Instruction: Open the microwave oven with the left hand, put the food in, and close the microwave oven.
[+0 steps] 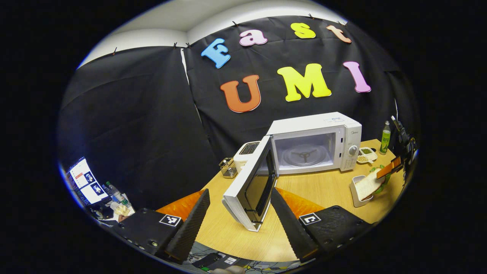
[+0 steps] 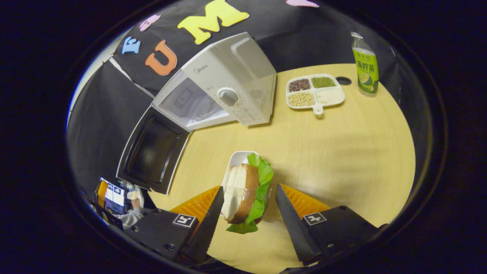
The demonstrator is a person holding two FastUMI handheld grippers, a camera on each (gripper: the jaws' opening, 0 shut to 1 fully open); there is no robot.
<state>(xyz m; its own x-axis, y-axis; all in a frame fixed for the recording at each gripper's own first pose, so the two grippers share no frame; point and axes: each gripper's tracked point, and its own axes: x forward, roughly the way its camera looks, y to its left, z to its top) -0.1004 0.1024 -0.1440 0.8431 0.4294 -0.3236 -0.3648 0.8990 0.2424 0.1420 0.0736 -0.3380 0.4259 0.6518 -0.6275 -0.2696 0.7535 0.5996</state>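
Microwave oven (image 1: 315, 142) door (image 1: 251, 186) open at centre frame. Left hand-held gripper (image 1: 237, 217) released. Right hand-held gripper (image 2: 249, 213) released, straddling the sandwich (image 2: 245, 192) on the worktop (image 2: 342, 152).

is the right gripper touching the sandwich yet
Cannot tell. In the right gripper view the right gripper is open around the sandwich; a gap shows on one side, none clearly on the other.
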